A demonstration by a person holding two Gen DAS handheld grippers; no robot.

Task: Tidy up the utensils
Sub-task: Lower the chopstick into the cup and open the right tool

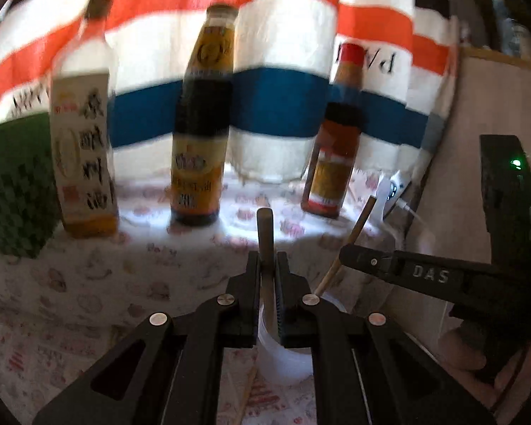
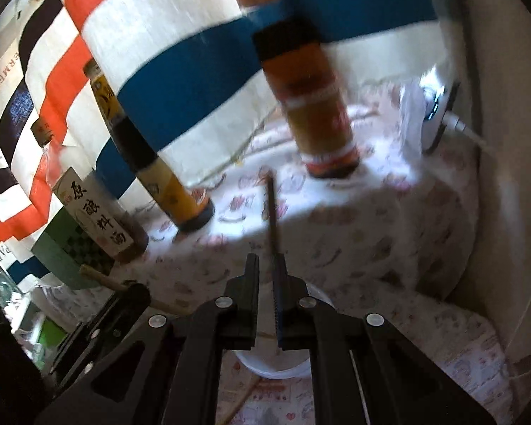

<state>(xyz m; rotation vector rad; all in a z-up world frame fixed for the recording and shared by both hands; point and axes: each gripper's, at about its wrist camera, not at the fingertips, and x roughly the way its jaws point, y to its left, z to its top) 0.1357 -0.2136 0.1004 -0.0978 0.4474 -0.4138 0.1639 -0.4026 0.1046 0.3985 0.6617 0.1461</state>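
Note:
My left gripper [image 1: 267, 258] is shut on a wooden utensil handle [image 1: 265, 226] that stands up between its fingers. Just below the fingers sits a white plastic cup [image 1: 283, 357] on the patterned tablecloth. My right gripper [image 1: 347, 255] reaches in from the right, shut on a slanted wooden chopstick [image 1: 357, 226] whose lower end is at the cup's rim. In the right wrist view the right gripper [image 2: 267, 258] clamps the thin chopstick [image 2: 272, 212] over the cup [image 2: 265, 364]. The left gripper [image 2: 138, 290] and its handle [image 2: 99, 276] show at the left.
Three sauce bottles stand behind the cup: a pale-labelled one [image 1: 85, 156], a dark one [image 1: 201, 134] and a red-capped one [image 1: 336, 141]. A green box [image 1: 14, 184] is at the left. A striped cloth hangs behind. A white device with a cable [image 2: 435, 113] sits by the right wall.

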